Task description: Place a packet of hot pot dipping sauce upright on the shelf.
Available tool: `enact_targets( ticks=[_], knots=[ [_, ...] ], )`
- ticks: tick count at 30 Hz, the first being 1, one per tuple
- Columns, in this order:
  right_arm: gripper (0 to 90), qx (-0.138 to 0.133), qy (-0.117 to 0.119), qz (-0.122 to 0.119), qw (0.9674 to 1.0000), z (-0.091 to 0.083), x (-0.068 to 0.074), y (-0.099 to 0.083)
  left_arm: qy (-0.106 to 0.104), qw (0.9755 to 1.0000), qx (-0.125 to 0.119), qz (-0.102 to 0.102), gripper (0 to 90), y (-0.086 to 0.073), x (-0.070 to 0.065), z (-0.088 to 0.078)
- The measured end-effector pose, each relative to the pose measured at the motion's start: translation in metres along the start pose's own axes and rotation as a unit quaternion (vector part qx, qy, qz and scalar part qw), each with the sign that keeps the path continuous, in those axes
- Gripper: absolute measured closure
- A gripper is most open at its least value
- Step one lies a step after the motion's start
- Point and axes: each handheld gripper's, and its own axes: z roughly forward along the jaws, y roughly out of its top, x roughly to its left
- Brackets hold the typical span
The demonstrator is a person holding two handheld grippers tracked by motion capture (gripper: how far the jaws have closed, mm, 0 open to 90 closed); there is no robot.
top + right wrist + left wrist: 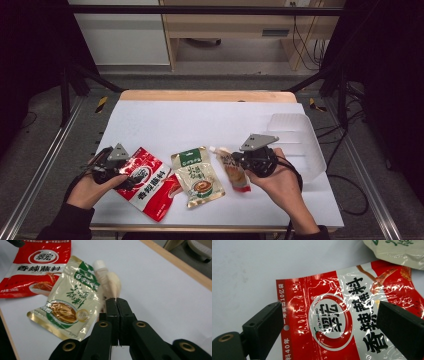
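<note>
Glossy crinkled plastic red sachet [342,322], matt white table cover [200,125], pale wooden edge [207,95]

A: What colour is the sauce packet [149,183] on the left?
B: Glossy red, with a white band, black lettering, and a red-and-white round emblem with a small chili on it.

A: And the middle pouch [197,177]?
B: Cream, green at the top, with dark green writing and a brown sauce picture.

A: The spouted pouch [233,170] on the right?
B: Pale beige with a white cap, red along its near end.

A: The rest?
B: Black fingers [263,330], a white surface [200,122] edged in light wood, and a clear tray [300,142].
</note>
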Motion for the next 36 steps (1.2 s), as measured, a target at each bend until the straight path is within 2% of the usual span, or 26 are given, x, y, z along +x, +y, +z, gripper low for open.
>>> enact_targets(
  ticks=[3, 5, 8, 11, 16, 22, 24, 27, 30, 34, 36],
  knots=[
    [90.0, -0.004, -0.003, -0.013, 0.9999, 0.003, -0.011, 0.012, 0.003, 0.9999, 0.003, 0.011, 7.7, 0.011, 0.001, -0.008],
    [90.0, -0.006, -0.003, -0.014, 0.9999, 0.005, -0.018, 0.02, -0.006, 0.9998, -0.001, 0.017, 8.2, 0.021, 0.003, -0.014],
    [90.0, -0.014, 0.009, -0.018, 0.9997, 0.011, -0.025, 0.033, -0.013, 0.9994, 0.001, 0.031, 9.1, 0.035, 0.004, -0.018],
    [90.0, -0.021, 0.023, -0.018, 0.9994, 0.018, -0.025, 0.044, -0.019, 0.9989, 0.002, 0.042, 10.5, 0.049, 0.005, -0.019],
    [90.0, -0.037, 0.058, -0.024, 0.9973, 0.03, -0.014, 0.062, -0.039, 0.9968, 0.01, 0.069, 13.6, 0.071, 0.005, -0.017],
    [90.0, -0.048, 0.082, -0.045, 0.9945, 0.046, 0.007, 0.079, -0.051, 0.9936, 0.018, 0.099, 17.3, 0.093, -0.001, -0.017],
    [90.0, -0.051, 0.09, -0.049, 0.9935, 0.049, 0.012, 0.082, -0.061, 0.9931, 0.014, 0.1, 17.9, 0.097, -0.003, -0.018],
    [90.0, -0.056, 0.101, -0.051, 0.9921, 0.053, 0.02, 0.087, -0.064, 0.9909, 0.015, 0.118, 21.3, 0.102, -0.007, -0.02],
    [90.0, -0.059, 0.113, -0.054, 0.9904, 0.057, 0.027, 0.09, -0.076, 0.9896, 0.007, 0.122, 22.4, 0.106, -0.009, -0.021],
    [90.0, -0.058, 0.122, -0.06, 0.9891, 0.064, 0.036, 0.092, -0.075, 0.9891, 0.007, 0.127, 25.6, 0.108, -0.009, -0.02],
    [90.0, -0.058, 0.128, -0.061, 0.9881, 0.067, 0.04, 0.095, -0.075, 0.988, 0.009, 0.134, 30.1, 0.109, -0.01, -0.019]
  ],
)
